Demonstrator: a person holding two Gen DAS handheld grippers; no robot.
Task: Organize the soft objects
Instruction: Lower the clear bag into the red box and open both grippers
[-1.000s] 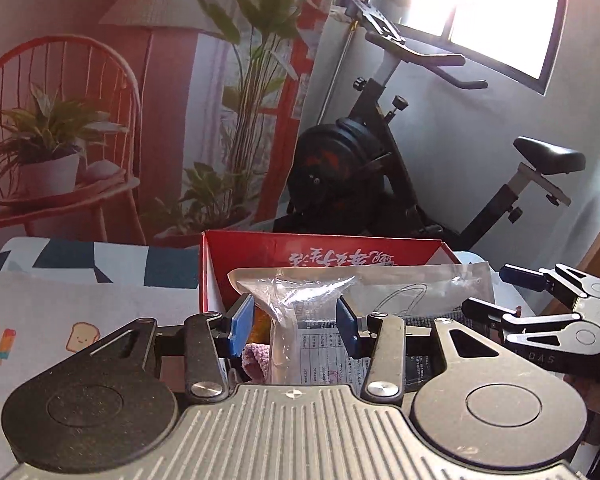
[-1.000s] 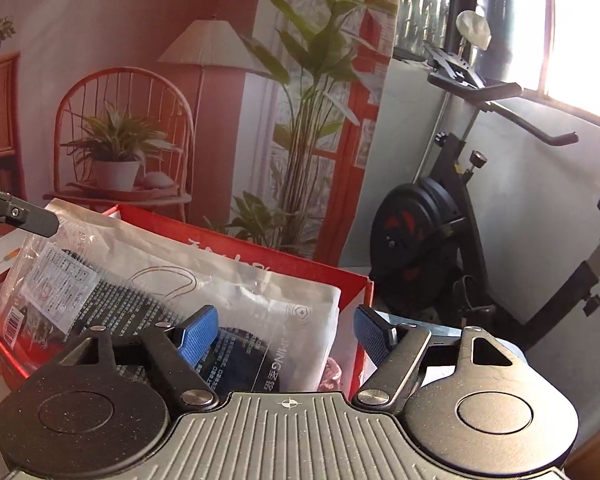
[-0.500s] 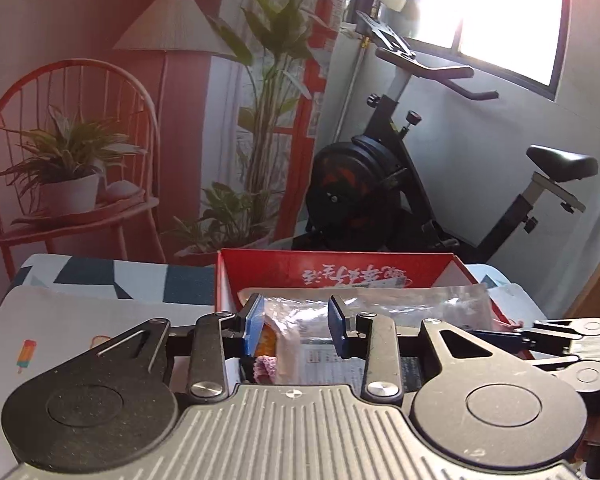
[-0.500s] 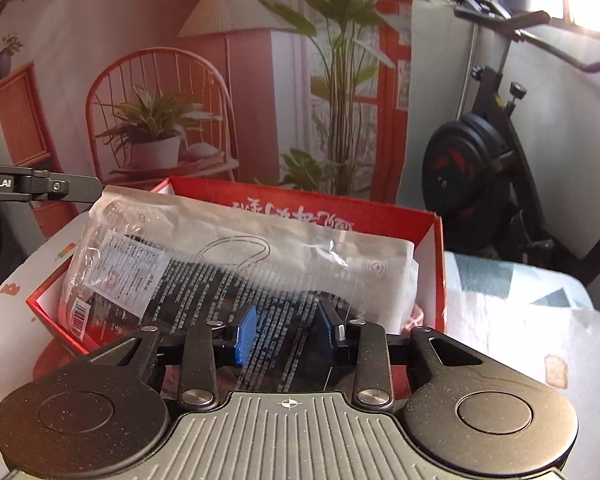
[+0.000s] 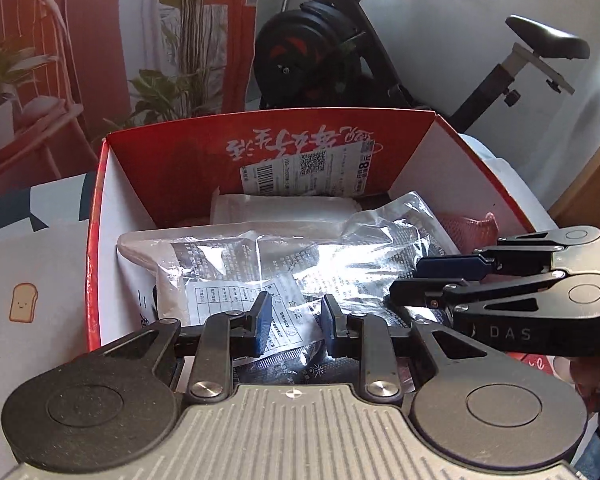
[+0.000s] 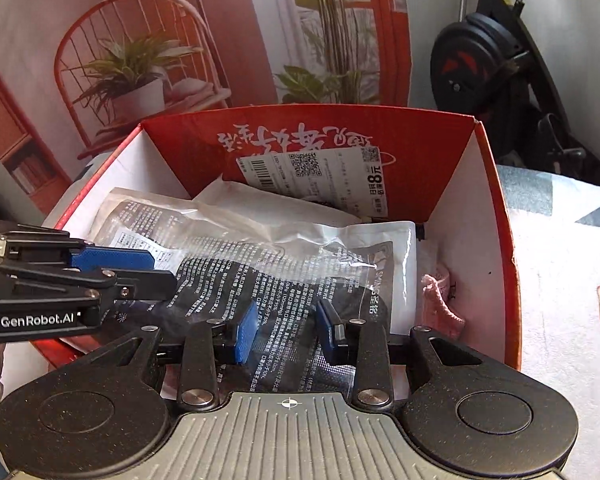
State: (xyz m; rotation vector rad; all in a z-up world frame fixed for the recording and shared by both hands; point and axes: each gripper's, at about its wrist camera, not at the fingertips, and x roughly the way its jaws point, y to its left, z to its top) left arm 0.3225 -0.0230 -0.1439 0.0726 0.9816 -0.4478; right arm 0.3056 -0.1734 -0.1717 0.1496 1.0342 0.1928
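Observation:
A red cardboard box (image 5: pixel 96 240) (image 6: pixel 500 240) stands open on the table. A clear plastic packet (image 5: pixel 236 264) (image 6: pixel 284 264) with dark contents and printed text lies across its inside. My left gripper (image 5: pixel 296 326) (image 6: pixel 156 270) pinches the packet's near left part, its jaws closing further on the plastic. My right gripper (image 6: pixel 286 332) (image 5: pixel 412 278) is shut on the packet's right part. Both point steeply down into the box. A pink knitted piece (image 6: pixel 440 304) (image 5: pixel 472 228) is wedged at the right wall. A whitish packet (image 5: pixel 280 208) lies underneath at the back.
A shipping label (image 5: pixel 308 168) is stuck on the box's far wall. The box rests on a pale cloth (image 5: pixel 24 308) (image 6: pixel 560 280) with toast prints. Behind stand an exercise bike (image 5: pixel 320 48) and a printed backdrop (image 6: pixel 140 60) showing a chair and plants.
Both grippers tipped down and sank, bringing the packet from above the box down into it. The right jaws went from wide apart to closed on the packet. The left jaws narrowed.

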